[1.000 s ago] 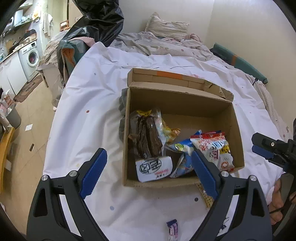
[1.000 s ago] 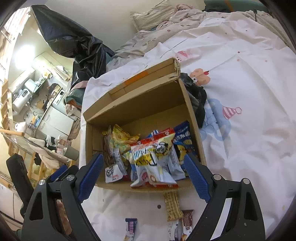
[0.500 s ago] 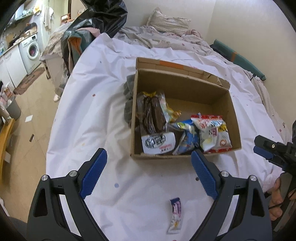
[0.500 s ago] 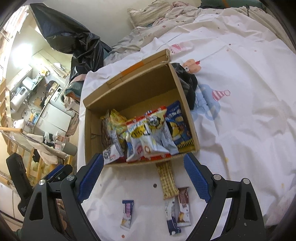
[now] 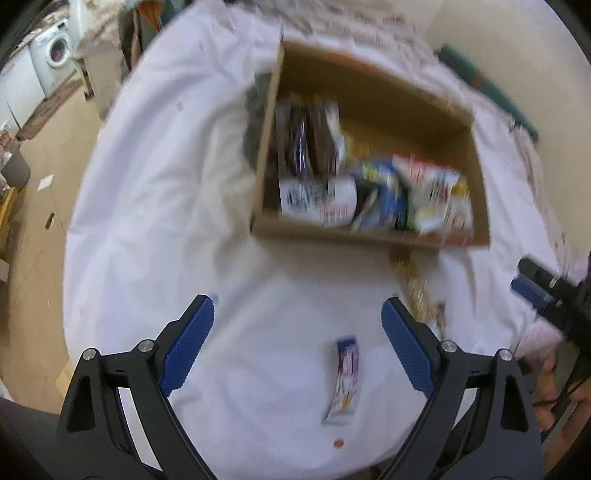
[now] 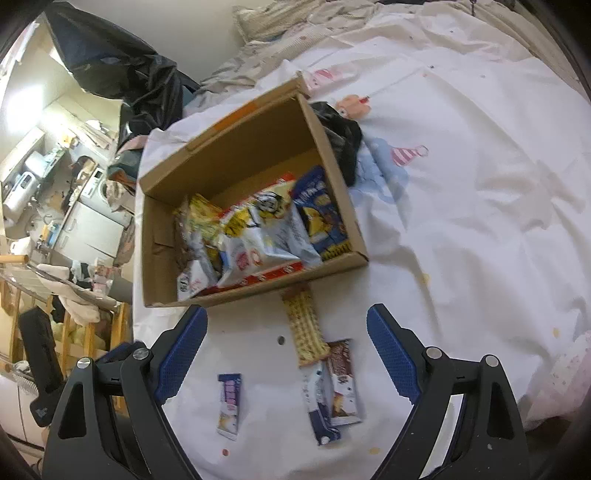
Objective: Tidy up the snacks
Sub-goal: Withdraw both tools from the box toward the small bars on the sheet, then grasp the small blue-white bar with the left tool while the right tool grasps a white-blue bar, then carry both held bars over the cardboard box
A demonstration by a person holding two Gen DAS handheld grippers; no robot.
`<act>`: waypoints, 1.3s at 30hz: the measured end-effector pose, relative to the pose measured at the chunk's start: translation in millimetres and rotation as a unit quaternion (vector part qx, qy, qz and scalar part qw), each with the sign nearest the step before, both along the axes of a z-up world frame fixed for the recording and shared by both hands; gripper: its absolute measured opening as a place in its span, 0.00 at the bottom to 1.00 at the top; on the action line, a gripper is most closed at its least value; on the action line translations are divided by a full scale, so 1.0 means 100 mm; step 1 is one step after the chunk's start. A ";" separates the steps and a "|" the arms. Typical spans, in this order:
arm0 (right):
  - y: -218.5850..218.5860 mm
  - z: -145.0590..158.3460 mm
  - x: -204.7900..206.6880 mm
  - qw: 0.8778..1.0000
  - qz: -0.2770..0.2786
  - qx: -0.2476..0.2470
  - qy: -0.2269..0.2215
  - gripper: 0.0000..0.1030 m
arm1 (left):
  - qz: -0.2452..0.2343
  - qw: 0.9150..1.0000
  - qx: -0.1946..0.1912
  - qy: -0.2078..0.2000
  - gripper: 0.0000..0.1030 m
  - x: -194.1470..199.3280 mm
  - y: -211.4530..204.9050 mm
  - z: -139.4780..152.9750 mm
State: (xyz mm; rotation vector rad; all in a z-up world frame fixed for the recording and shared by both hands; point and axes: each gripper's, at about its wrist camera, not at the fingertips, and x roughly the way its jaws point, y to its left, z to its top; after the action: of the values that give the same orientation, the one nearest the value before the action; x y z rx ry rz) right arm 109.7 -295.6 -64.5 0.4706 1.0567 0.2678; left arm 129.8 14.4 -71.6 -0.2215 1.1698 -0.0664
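Note:
An open cardboard box [image 5: 480, 192] [image 6: 354, 236] holding several snack bags sits on a bed's white sheet. In front of it lie loose snacks: a small purple-and-white bar [image 5: 346, 376] [image 6: 229, 406], a yellow waffle-patterned pack [image 6: 304, 328] [image 5: 417, 291], a brown bar [image 6: 341, 380] and a blue-and-white bar [image 6: 319, 406]. My left gripper [image 5: 297, 314] is open and empty above the purple bar. My right gripper [image 6: 286, 325] is open and empty above the loose bars. The left wrist view is blurred.
A black crumpled bag [image 6: 343, 136] lies against the box's right wall. A big black plastic sack [image 6: 122, 70] and a pillow [image 6: 273, 22] sit at the bed's far end. The bed's edge drops to the floor [image 5: 33, 206] on the left, near a washing machine [image 5: 55, 55].
Both grippers drew back from the box and tipped downward; the box slid up in both views. Loose bars on the sheet came into view. Both stayed open.

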 end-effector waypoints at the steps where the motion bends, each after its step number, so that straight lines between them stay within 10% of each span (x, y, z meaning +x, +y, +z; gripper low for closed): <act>1: -0.02 -0.01 0.00 1.000 -0.003 -0.001 0.003 0.88 | -0.005 1.000 -0.003 0.018 0.88 -0.01 -0.04 -0.09; 13: -0.15 -0.11 -0.01 0.999 -0.016 -0.016 0.025 0.88 | -0.125 0.985 0.032 0.112 0.53 -0.17 -0.84 -0.76; 15: -0.14 -0.15 -0.01 0.999 -0.010 -0.023 0.033 0.88 | -0.130 0.983 0.061 0.117 0.13 -0.14 -0.89 -0.81; 18: -0.05 -0.29 0.00 0.997 0.027 -0.012 0.070 0.86 | -0.120 0.983 0.070 0.124 0.13 -0.11 -0.84 -0.83; 25: 0.41 -0.65 -0.02 0.978 0.142 -0.012 0.150 0.35 | -0.069 0.991 0.052 0.105 0.13 -0.06 -0.58 -0.64; 34: 0.78 -0.98 -0.09 0.949 0.208 -0.131 0.197 0.16 | -0.033 0.995 0.038 0.082 0.13 -0.12 -0.52 -0.50; 39: 0.86 -0.82 -0.20 0.951 0.244 -0.078 0.173 0.16 | -0.024 0.996 0.034 0.080 0.13 -0.09 -0.37 -0.42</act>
State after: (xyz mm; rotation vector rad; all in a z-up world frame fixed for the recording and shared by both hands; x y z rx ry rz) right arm 90.0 -209.2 -146.8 0.1036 1.5224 0.5483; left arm 120.8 -22.2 -113.7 -0.1402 1.3354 -0.0521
